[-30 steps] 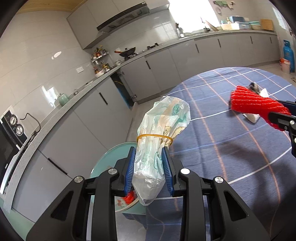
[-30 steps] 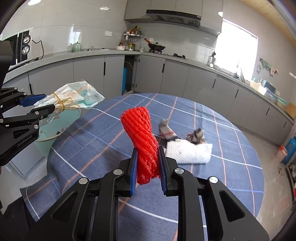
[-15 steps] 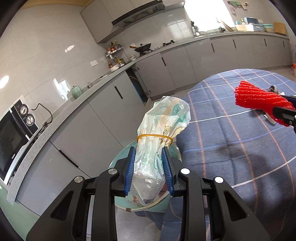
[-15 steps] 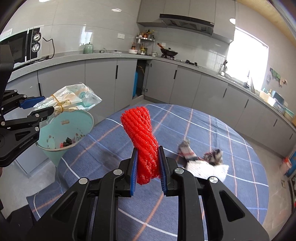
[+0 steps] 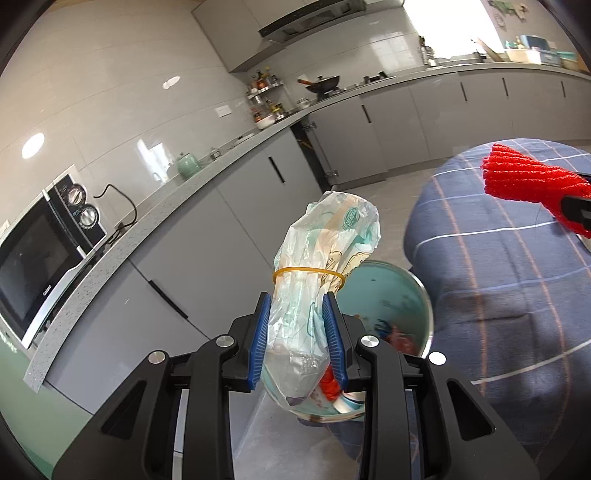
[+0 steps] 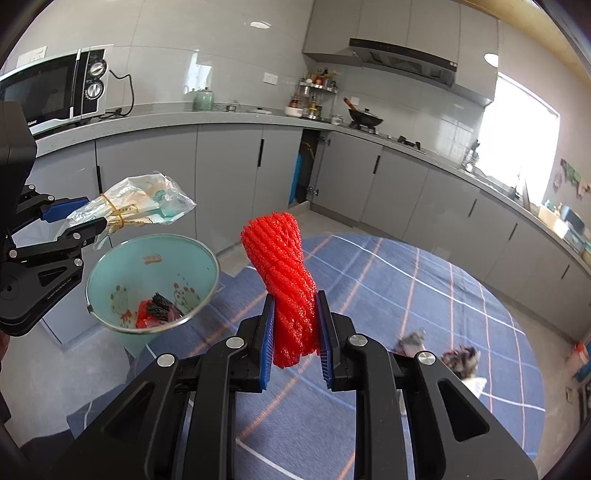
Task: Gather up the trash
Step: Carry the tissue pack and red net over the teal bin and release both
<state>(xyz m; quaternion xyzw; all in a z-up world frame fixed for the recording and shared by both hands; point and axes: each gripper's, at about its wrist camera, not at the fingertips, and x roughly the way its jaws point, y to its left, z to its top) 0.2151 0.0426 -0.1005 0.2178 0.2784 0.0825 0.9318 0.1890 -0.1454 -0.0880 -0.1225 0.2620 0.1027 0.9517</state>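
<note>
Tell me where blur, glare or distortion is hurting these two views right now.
Left wrist view: window blown out; counter bowed by the fisheye; plastic bag sharp. Right wrist view: window overexposed; scraps on the tablecloth smeared by motion blur; red foam net and bin crisp.

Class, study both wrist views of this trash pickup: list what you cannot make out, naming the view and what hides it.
- Leftover scraps on the table: right wrist view, motion-blurred, so unidentifiable.
- Bottom of the trash bin: left wrist view, covered by the plastic bag.
- Right gripper: left wrist view, cut off by the frame edge beyond the red foam net.
- Print on the plastic bag: both views, too small and crumpled to read.
</note>
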